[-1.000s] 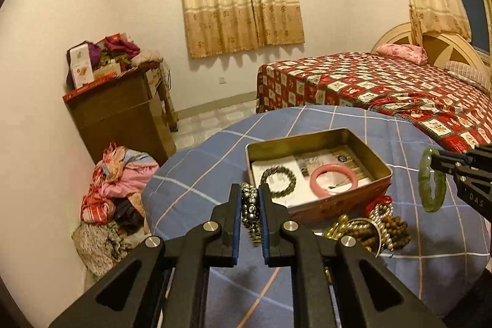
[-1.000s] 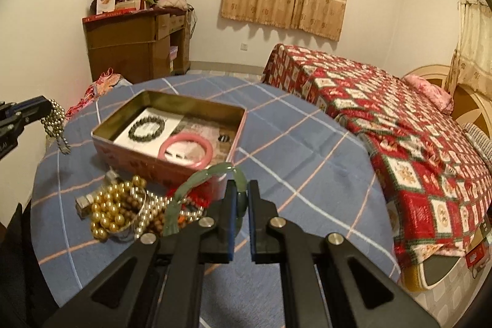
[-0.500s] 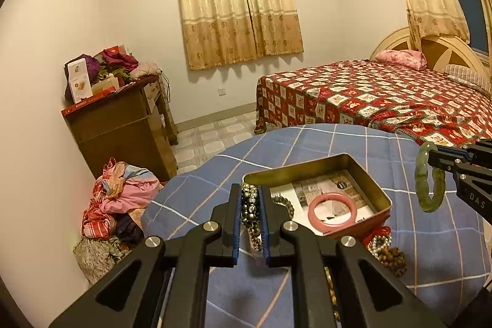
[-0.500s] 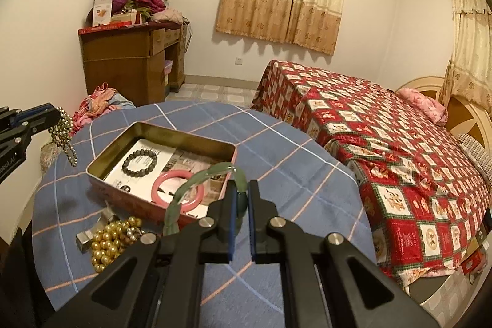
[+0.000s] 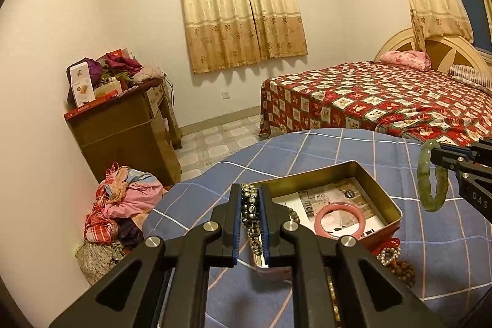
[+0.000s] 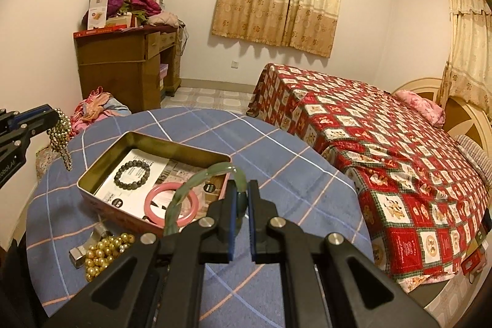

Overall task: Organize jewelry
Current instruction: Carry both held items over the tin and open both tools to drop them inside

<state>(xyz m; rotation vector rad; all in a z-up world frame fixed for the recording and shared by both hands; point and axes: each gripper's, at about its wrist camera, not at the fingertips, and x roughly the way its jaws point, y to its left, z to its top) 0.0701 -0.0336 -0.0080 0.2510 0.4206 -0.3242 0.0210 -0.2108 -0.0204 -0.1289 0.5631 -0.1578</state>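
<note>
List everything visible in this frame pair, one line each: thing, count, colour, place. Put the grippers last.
tin box: 1, gold inside, pinkish outside, open on the table
dark bead bracelet: 1, dark grey, in the tin box
pink bangle: 1, pink, in the tin box
green bangle: 1, pale green, held in the air above the table
metallic bead strand: 1, silvery gold, hanging in the air
gold beads: 1 pile, gold, on the table beside the tin box
table: 1, blue checked cloth
bed: 1, red patterned cover
dresser: 1, brown, by the wall
clothes pile: 1, mixed colours, on the floor
left gripper: black, fingers shut on the metallic bead strand
right gripper: black, fingers shut on the green bangle
</note>
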